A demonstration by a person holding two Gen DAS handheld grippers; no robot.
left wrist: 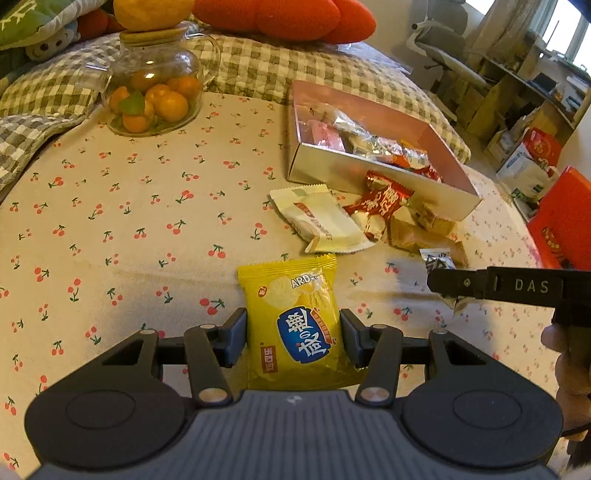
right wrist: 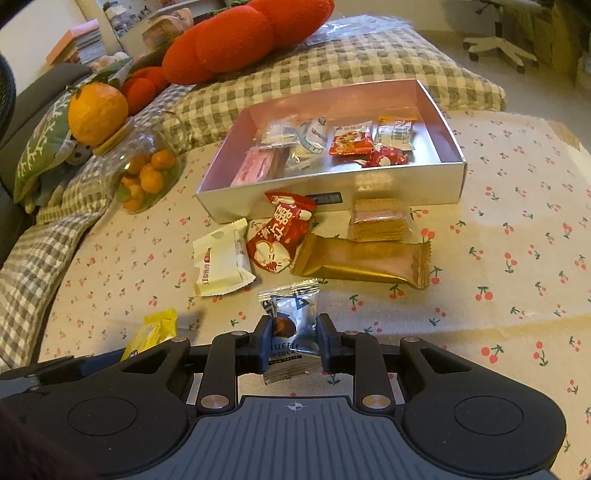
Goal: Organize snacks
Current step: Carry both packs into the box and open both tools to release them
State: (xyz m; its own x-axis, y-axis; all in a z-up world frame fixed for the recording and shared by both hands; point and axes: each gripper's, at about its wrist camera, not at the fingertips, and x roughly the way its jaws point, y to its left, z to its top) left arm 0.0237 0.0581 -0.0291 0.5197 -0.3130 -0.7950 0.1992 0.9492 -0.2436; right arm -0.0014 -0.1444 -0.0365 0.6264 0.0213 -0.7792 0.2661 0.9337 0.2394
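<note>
My left gripper (left wrist: 293,334) is shut on a yellow chip packet (left wrist: 295,317), held just above the cherry-print cloth. My right gripper (right wrist: 291,341) is shut on a small silver truffle chocolate packet (right wrist: 291,314); that packet (left wrist: 437,260) and the right gripper's finger (left wrist: 454,282) also show at the right of the left wrist view. The yellow packet (right wrist: 153,330) peeks in at the lower left of the right wrist view. Beyond both stands an open silver box (right wrist: 332,188) with several wrapped snacks inside. In front of it lie a white packet (right wrist: 221,258), a red packet (right wrist: 280,236) and gold packets (right wrist: 362,262).
A glass jar of small oranges (left wrist: 155,96) with a large orange on its lid stands at the back left. A checked quilt (left wrist: 258,62) and red cushions (left wrist: 280,16) border the far side. Right of the bed are an office chair (left wrist: 439,48), boxes and a red bag (left wrist: 565,221).
</note>
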